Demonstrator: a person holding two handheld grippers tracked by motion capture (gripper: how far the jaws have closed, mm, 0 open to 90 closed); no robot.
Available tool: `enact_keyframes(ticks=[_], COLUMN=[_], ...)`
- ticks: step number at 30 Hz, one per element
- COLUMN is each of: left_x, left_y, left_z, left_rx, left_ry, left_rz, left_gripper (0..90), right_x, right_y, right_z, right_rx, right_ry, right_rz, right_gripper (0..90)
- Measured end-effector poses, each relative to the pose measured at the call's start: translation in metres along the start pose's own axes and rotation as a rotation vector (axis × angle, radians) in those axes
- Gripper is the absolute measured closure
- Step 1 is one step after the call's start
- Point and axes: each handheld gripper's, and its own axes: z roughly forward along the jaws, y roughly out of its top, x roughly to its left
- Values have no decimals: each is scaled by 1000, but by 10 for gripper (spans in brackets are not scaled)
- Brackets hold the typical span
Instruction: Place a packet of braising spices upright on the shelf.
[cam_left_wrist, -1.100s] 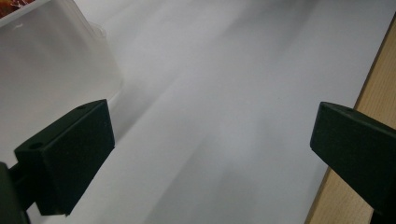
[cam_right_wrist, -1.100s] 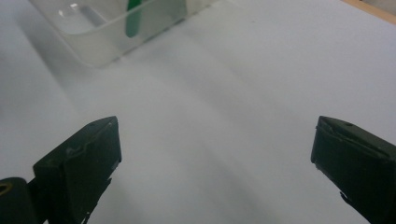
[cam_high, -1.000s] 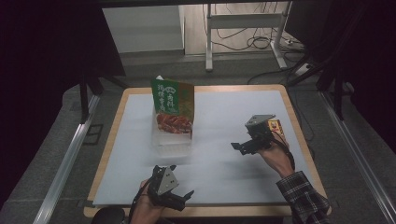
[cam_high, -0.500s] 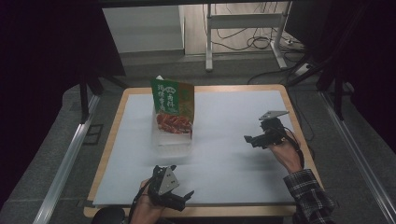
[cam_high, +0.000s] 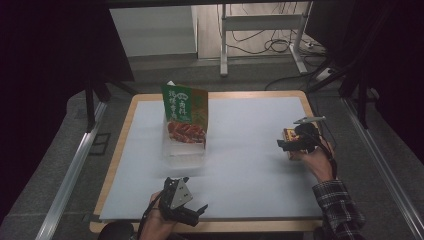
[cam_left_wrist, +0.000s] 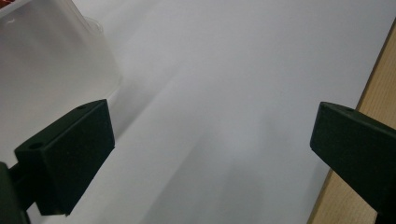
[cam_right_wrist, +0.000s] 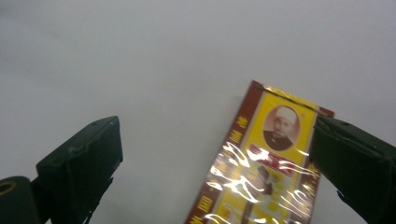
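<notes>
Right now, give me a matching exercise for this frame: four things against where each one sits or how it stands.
Things:
1. left gripper
2. right gripper
3. yellow packet
4. green bag

Places or states:
A. upright in the clear container
B. flat on the white mat, shiny wrapper
C. open at the near edge, over bare mat
D. open at the right side, over the packet

Pairs: 1-C, 2-D, 3-B, 4-A

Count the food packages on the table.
2: a green pouch standing in a clear tub toward the far left, and a flat yellow packet lying between the open right gripper's jaws.
</notes>
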Motion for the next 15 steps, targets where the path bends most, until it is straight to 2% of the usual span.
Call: enact_keyframes(ticks=[9, 15], left_x=[0, -1], left_y=[0, 0], left_z=[0, 1], left_rx=[2, 4], left_ry=[-1, 0], left_rz=[2, 5], left_gripper=[0, 0], right_x=[-11, -12], right_y=[-11, -16], right_z=[13, 21], right_rx=[35, 74], right_ry=[-75, -109], right_rz=[44, 46], right_gripper=[38, 79])
